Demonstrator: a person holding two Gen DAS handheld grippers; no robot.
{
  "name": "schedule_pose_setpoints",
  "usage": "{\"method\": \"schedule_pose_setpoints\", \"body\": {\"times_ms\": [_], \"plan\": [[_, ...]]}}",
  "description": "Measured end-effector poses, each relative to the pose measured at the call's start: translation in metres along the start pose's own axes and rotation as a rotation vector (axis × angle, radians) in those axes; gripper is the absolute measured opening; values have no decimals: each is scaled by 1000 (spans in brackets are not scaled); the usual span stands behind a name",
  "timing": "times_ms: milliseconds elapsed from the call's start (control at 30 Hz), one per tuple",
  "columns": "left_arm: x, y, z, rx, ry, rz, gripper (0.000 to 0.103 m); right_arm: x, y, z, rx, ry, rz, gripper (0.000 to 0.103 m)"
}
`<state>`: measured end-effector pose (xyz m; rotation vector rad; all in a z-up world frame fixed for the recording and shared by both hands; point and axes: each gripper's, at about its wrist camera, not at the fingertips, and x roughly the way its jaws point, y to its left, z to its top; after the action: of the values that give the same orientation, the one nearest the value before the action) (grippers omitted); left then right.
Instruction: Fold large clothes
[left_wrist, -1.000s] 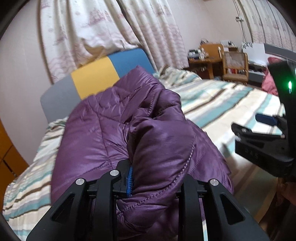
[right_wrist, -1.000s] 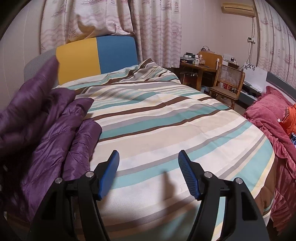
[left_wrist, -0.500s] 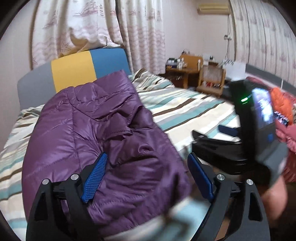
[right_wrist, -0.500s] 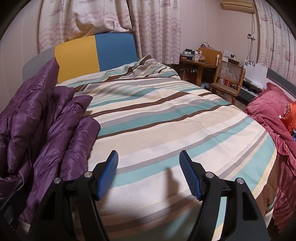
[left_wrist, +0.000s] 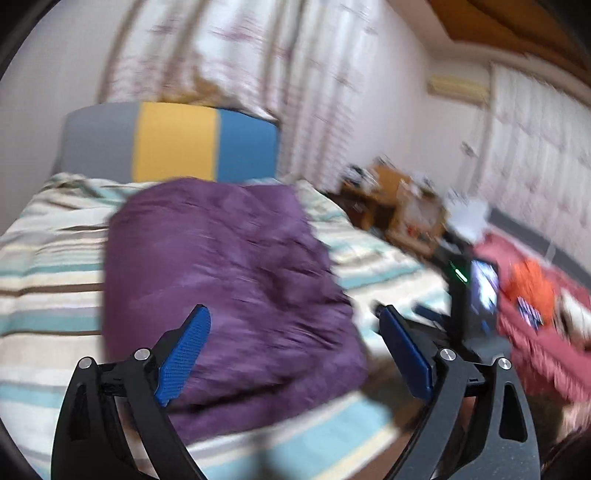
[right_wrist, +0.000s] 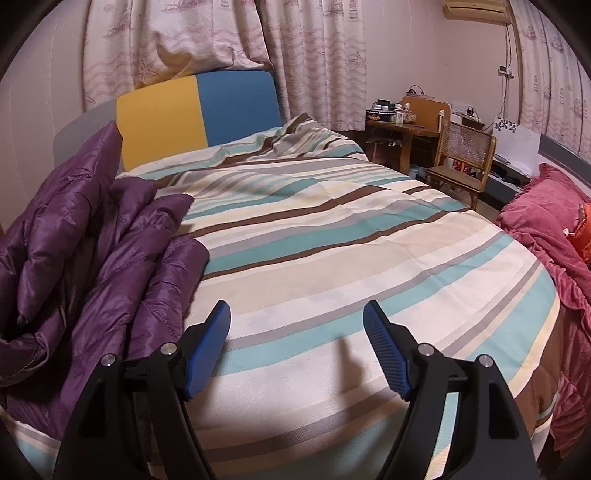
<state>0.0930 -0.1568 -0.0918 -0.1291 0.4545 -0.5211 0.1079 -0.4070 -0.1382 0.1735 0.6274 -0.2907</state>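
Motion blur smears the left wrist view; the purple jacket (right_wrist: 92, 266) runs off the right view's left edge

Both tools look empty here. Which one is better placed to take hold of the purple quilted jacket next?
Probably left: the left tool, opening and empty, faces the purple quilted jacket. The right tool, opening, faces bare striped bedcover.

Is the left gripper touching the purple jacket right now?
Apart. In the left wrist view the left gripper is opening, both pads clear of the purple jacket, which lies on the striped bed.
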Motion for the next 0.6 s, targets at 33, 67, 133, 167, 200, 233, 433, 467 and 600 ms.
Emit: {"method": "schedule_pose_setpoints", "body": {"times_ms": [33, 67, 133, 167, 200, 233, 433, 467, 600], "plan": [[-4, 14, 4, -49, -33, 56, 97, -1, 0, 0, 1, -2, 13, 75], [-6, 23, 6, -81, -49, 90, 97, -2, 0, 1, 1, -2, 24, 75], [-7, 53, 15, -185, -77, 172, 97, -4, 0, 1, 2, -2, 42, 75], [-6, 66, 19, -229, -84, 196, 97, -4, 0, 2, 2, -2, 48, 75], [-5, 83, 25, -282, -96, 240, 97, -6, 0, 2, 0, -3, 55, 75], [-3, 95, 29, -310, -99, 274, 97, -6, 1, 3, -3, -3, 60, 75], [39, 143, 53, -418, 31, 303, 97, -10, 8, 4, -42, -5, 83, 76], [44, 144, 54, -410, 41, 293, 97, -10, 9, 4, -48, -6, 84, 76], [88, 133, 55, -310, 179, 234, 73, -12, 11, 5, -58, -7, 91, 76]]}}
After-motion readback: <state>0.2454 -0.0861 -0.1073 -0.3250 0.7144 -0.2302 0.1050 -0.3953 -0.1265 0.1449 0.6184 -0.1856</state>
